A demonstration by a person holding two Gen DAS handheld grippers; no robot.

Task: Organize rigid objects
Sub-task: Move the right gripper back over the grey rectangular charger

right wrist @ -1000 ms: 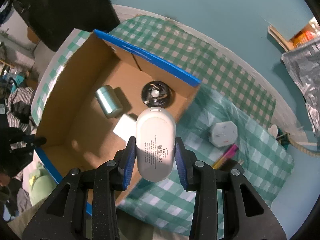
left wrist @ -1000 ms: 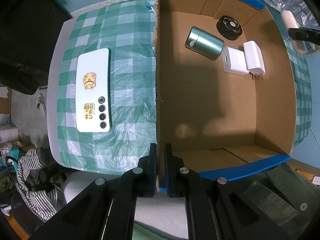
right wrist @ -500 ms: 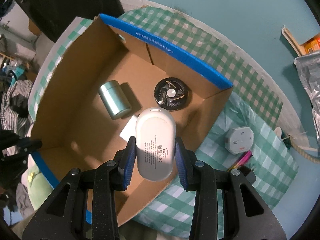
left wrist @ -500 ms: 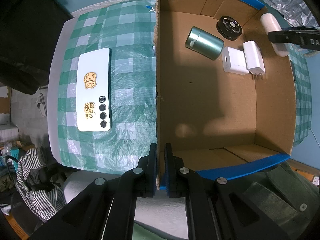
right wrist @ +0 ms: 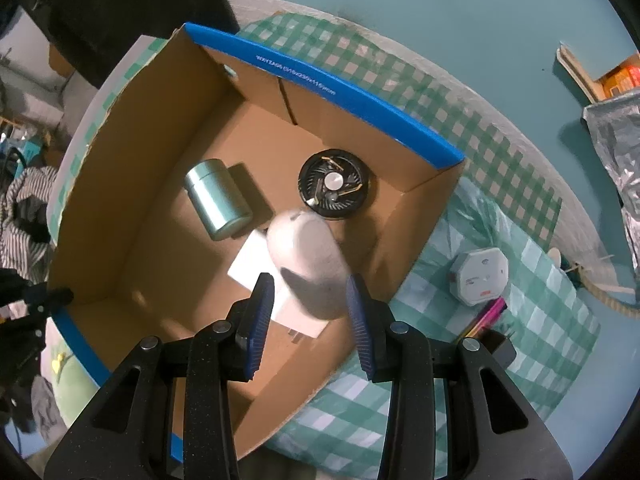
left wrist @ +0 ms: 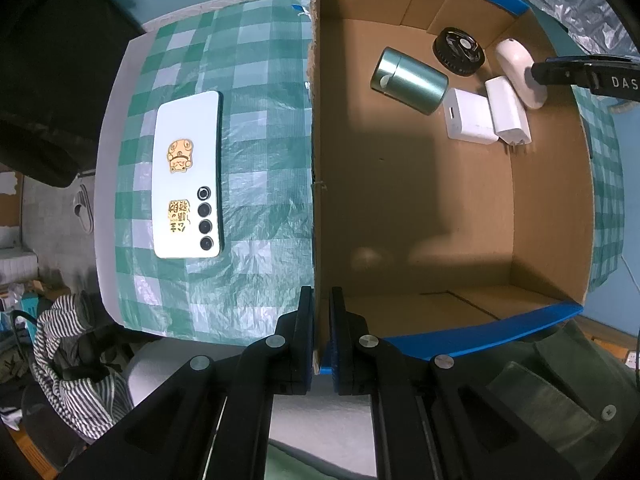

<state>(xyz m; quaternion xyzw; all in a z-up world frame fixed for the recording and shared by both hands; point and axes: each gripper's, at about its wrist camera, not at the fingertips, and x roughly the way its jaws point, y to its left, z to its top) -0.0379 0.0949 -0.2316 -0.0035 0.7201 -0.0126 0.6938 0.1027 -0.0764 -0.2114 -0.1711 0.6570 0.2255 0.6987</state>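
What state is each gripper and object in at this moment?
left gripper: shut on cardboard box wall
right gripper: over cardboard box, grip unclear
white oval device: blurred between its pads
green canister: lying on its side
black fan: flat in cardboard box
phone: face down outside it

My left gripper (left wrist: 318,314) points straight down, its black fingers side by side and the jaws closed tight on the upright side wall of the cardboard box (left wrist: 552,208), one blue pad on either face of the wall. My right gripper (right wrist: 308,300) also points down, over the box's inside. Its jaws stand partly apart with the near end of a white oval device (right wrist: 304,248) between the ribbed blue pads; the device looks blurred.
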